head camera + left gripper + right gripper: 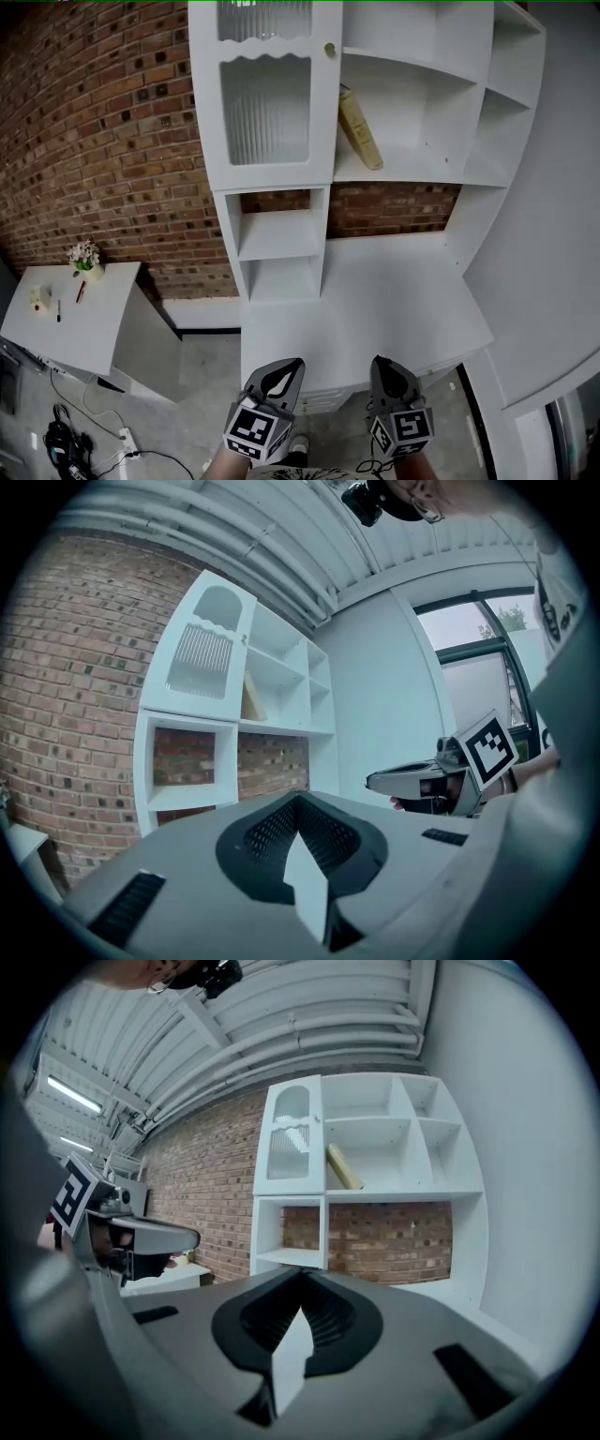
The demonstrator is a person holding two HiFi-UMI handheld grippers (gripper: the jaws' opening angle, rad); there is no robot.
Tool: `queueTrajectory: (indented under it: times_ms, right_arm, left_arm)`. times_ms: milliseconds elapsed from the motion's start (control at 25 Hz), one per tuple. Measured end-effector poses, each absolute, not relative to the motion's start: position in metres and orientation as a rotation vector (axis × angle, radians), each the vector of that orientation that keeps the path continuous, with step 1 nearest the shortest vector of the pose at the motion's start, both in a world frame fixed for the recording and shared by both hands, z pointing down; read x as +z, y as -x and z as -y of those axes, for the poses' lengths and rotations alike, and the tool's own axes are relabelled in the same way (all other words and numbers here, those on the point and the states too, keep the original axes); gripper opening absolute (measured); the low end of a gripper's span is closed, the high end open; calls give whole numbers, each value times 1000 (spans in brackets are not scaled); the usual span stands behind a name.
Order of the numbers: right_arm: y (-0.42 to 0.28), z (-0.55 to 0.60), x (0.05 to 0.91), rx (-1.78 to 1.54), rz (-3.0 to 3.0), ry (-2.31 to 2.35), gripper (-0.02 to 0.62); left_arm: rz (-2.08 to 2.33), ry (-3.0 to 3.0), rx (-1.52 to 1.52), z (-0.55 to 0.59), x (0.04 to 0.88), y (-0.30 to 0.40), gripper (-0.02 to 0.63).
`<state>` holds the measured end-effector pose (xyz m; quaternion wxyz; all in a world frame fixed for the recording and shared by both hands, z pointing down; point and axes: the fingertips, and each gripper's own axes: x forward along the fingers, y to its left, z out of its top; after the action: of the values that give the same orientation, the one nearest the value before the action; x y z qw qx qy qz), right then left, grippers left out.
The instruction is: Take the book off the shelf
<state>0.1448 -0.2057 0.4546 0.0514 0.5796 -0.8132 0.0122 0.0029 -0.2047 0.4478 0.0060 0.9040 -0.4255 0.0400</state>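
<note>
A yellow book (360,129) leans tilted against the left wall of an open compartment in the white shelf unit (412,173), just right of the ribbed-glass cabinet door (265,108). The left gripper view catches the book (251,700) far off, and so does the right gripper view, book (343,1167). My left gripper (284,369) and right gripper (383,366) are held low, side by side, before the desk's front edge, far below the book. Both are shut with nothing between the jaws. The closed tips are my left gripper (298,801) and right gripper (302,1277).
A white desk top (394,300) lies below the shelves, with small open cubbies (279,234) at its left. A brick wall (103,141) stands behind. A small white table (70,314) with a flower pot (86,258) stands at left, cables (89,441) on the floor. A white wall (562,234) closes the right.
</note>
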Motion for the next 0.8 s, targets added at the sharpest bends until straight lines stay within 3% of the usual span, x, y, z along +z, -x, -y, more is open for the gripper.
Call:
queueTrajectory:
  times_ms: [320, 800]
  right_arm:
    - [-110, 311, 445, 16, 2503, -1738, 5]
    - [-126, 409, 421, 26, 2624, -1676, 5]
  left_arm:
    - [1349, -2816, 87, 312, 439, 31, 3]
    - [1480, -2699, 36, 387, 428, 33, 3]
